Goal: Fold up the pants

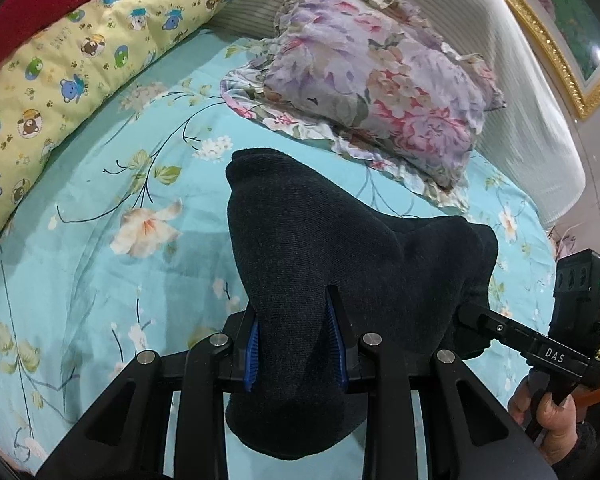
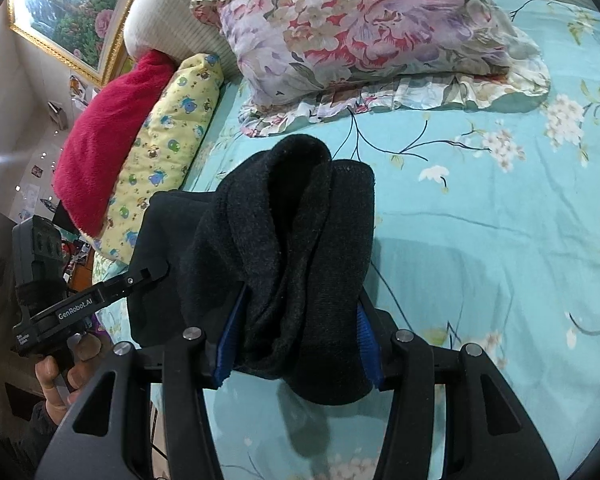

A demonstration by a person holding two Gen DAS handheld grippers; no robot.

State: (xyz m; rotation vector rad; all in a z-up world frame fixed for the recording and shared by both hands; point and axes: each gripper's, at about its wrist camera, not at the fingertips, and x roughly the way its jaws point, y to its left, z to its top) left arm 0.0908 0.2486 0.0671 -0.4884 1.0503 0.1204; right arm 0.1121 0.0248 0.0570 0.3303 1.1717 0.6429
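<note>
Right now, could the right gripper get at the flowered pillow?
Probably not: the right gripper is shut on the dark pants, which hang bunched between it and the flowered pillow lying beyond on the sheet.

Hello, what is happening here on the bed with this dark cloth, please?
A person holds a two-finger gripper in each hand and is folding dark pants over a bed with a turquoise flowered sheet. The left gripper is clamped on a bunch of the fabric, and the right gripper is clamped on another bunch. The pants hang lifted between them, above the sheet. A floral pillow and a yellow bear-print pillow lie beyond.
</note>
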